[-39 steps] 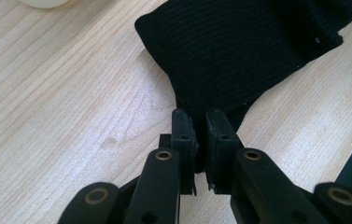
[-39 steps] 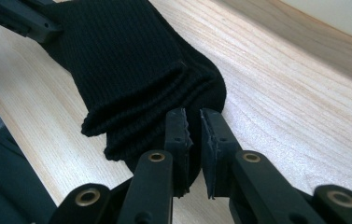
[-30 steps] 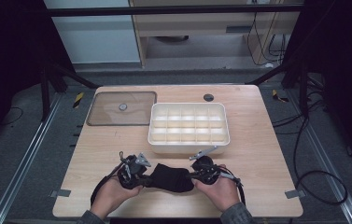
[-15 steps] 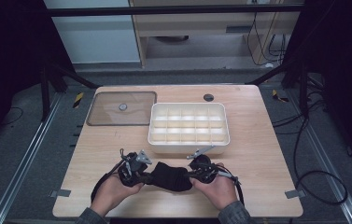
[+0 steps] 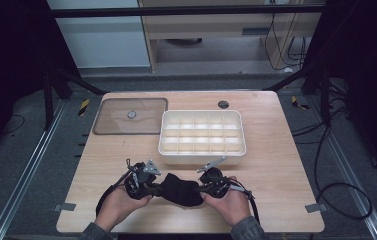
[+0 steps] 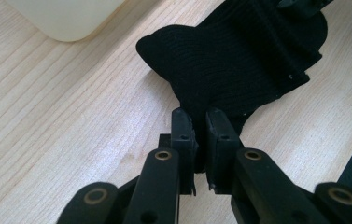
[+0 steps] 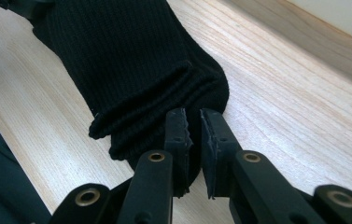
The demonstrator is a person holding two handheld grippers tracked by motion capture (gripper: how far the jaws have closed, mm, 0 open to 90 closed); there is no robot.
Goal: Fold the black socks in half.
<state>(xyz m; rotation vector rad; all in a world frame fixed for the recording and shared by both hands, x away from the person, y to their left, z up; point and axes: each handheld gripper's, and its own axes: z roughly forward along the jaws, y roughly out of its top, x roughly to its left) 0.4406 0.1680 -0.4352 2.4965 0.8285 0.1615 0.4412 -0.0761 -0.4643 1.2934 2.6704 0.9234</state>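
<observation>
A black knitted sock (image 5: 182, 189) lies on the wooden table (image 5: 281, 170) near its front edge, stretched between my two grippers. My left gripper (image 5: 157, 187) is shut on one end of the black sock (image 6: 239, 60); its pads pinch the fabric in the left gripper view (image 6: 200, 122). At the other end, my right gripper (image 5: 202, 189) is shut on the ribbed cuff of the sock (image 7: 131, 65), with the knit squeezed between its jaws (image 7: 191, 122). A hand holds each gripper from below.
A white compartment tray (image 5: 203, 137) stands just behind the sock at the table's middle. A clear lid (image 5: 131, 116) with a small knob lies at the back left. A dark round hole (image 5: 223, 104) sits near the back edge. Cables trail from both grippers.
</observation>
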